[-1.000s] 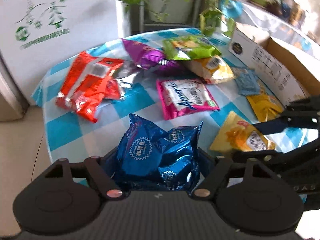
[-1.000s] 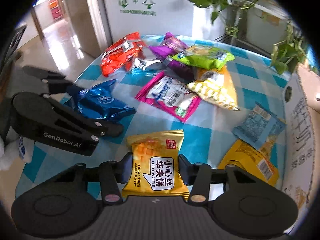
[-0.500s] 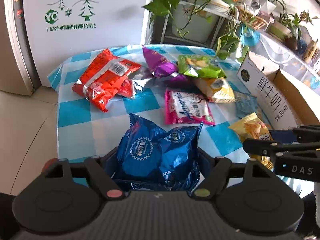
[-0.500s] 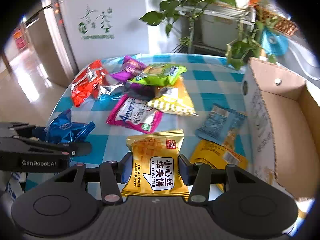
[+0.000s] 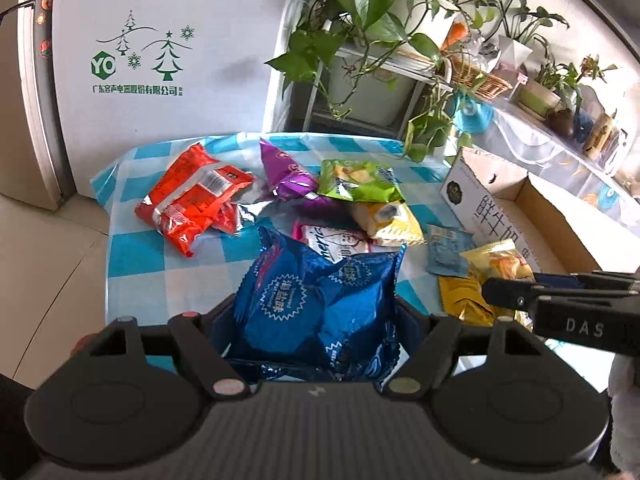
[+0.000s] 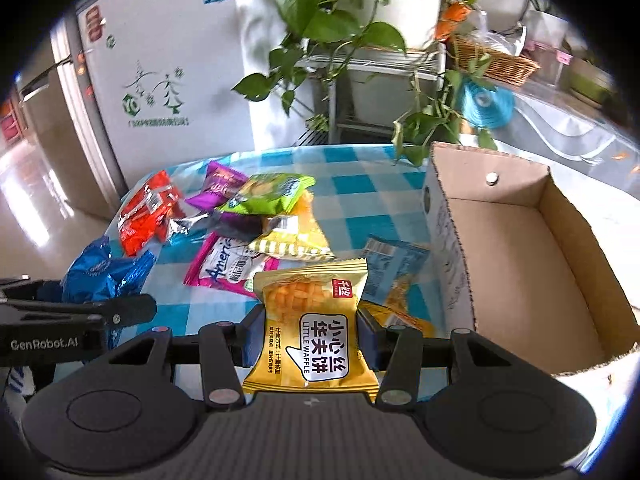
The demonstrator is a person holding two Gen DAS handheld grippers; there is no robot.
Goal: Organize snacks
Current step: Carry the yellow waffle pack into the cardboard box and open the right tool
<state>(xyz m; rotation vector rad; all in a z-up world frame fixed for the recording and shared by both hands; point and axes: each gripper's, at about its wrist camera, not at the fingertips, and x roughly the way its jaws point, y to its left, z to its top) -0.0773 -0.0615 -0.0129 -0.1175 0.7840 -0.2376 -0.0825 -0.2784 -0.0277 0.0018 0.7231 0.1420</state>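
Bright daylight enters from the far right, washing out the wall [image 6: 256, 60] behind the plants [image 5: 360, 8] and leaving glare on the floor [image 6: 24, 184] at far left. Foil packets glint, notably the blue packet [image 5: 304, 300]. Both fisheye views bow straight lines and darken to black at the rim. The green packet [image 6: 268, 196] is slightly smeared; near objects stay sharp.

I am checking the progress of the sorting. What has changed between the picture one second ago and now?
Both grippers rose with their packets: the left gripper keeps the blue snack bag, the right gripper keeps the yellow waffle packet, now nearer the cardboard box. Nothing was released. The other snacks on the table stayed put.
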